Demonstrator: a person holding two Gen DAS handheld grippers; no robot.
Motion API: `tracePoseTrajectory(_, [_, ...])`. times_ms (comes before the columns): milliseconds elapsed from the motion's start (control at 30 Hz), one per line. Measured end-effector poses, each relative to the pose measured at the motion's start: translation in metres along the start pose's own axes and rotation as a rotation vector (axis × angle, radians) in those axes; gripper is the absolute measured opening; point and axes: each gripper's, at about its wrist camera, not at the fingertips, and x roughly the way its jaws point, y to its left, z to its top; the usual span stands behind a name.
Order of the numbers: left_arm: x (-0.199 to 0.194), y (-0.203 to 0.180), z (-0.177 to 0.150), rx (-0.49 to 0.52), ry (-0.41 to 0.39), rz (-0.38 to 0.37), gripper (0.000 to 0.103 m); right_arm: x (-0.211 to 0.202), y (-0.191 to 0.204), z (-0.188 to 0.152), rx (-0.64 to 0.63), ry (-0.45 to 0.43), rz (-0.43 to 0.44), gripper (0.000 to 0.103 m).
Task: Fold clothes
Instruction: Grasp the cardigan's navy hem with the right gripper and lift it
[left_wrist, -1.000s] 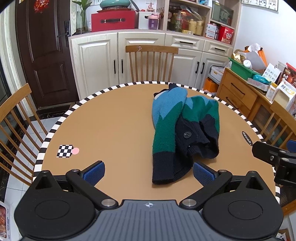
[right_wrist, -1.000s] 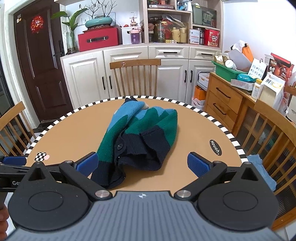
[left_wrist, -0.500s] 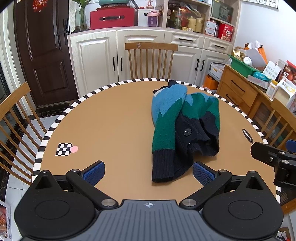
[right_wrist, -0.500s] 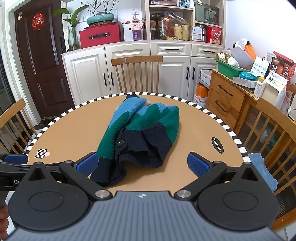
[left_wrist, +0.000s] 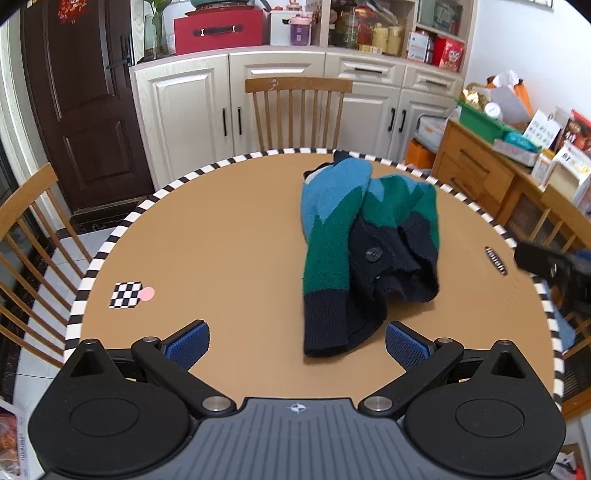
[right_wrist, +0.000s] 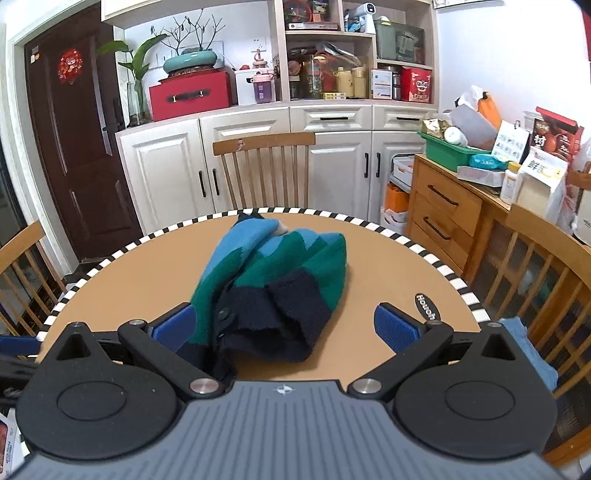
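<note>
Tan and round, the desk (left_wrist: 221, 240) with its black-and-white checked rim stretched out ahead of both claws and carried little besides one garment. That garment, a chunky knitted cardigan (left_wrist: 365, 236) in sky blue, green and navy, lay crumpled ahead and to the right of the left claw (left_wrist: 297, 338), its navy hem just beyond the fingertips. From the right claw (right_wrist: 282, 319), the same cardigan (right_wrist: 280, 280) sat directly ahead and very near, its rumpled navy edge bunched between the spread fingers and running up against the left one.

Both claws stood wide apart and gripped nothing; the blue pads (left_wrist: 404, 341) of the left one were bare.

By its look, the knit was thick, soft and limp. It would likely sag and drape when lifted, stretch a little under its own weight, and cling to the ribbed pads, so slipping seemed unlikely. Nothing about it looked fragile, though pinching several layers at once could drag the whole heap. The sounder hold was probably the ribbed navy hem (left_wrist: 327, 332) nearest the left claw, where the fabric was denser and a single edge showed. A small dark button (left_wrist: 373, 254) marked the front placket, a useful guide for finding the opening edge.
</note>
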Motion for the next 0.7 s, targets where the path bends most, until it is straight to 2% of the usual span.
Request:
tracePoseTrajectory(100, [0.003, -0.004, 0.0, 0.033, 0.015, 0.022, 0.103, 0.028, -0.016, 0.005, 0.025, 0.027, 0.025, 0.103])
tracePoseTrajectory(200, [0.005, -0.007, -0.002, 0.034, 0.018, 0.028, 0.102, 0.055, -0.027, 0.001, 0.033, 0.003, 0.091, 0.101])
tracePoseTrajectory(267, [0.008, -0.007, -0.003, 0.034, 0.029, 0.031, 0.102, 0.072, -0.024, 0.0, -0.01, 0.003, 0.11, 0.097])
tracePoseTrajectory(300, [0.009, -0.006, -0.003, 0.028, 0.036, 0.037, 0.102, 0.08, -0.021, -0.001, -0.041, 0.005, 0.118, 0.088])
tracePoseTrajectory(333, [0.011, -0.006, -0.003, 0.019, 0.041, 0.043, 0.102, 0.088, -0.016, -0.001, -0.078, 0.005, 0.125, 0.059])
tracePoseTrajectory(400, [0.015, -0.003, -0.004, 0.0, 0.05, 0.05, 0.102, 0.108, -0.007, 0.0, -0.14, 0.037, 0.127, 0.027])
tracePoseTrajectory(467, [0.018, -0.002, -0.004, -0.021, 0.062, 0.059, 0.102, 0.13, -0.005, 0.005, -0.155, 0.08, 0.171, 0.022])
tracePoseTrajectory(500, [0.02, -0.001, -0.003, -0.03, 0.066, 0.063, 0.102, 0.139, -0.004, 0.009, -0.158, 0.088, 0.195, 0.016])
tracePoseTrajectory(633, [0.027, -0.003, -0.001, -0.05, 0.084, 0.088, 0.102, 0.176, 0.004, 0.026, -0.221, 0.099, 0.193, 0.016])
tracePoseTrajectory(700, [0.031, -0.005, 0.0, -0.061, 0.094, 0.101, 0.102, 0.197, 0.007, 0.035, -0.239, 0.124, 0.186, 0.02])
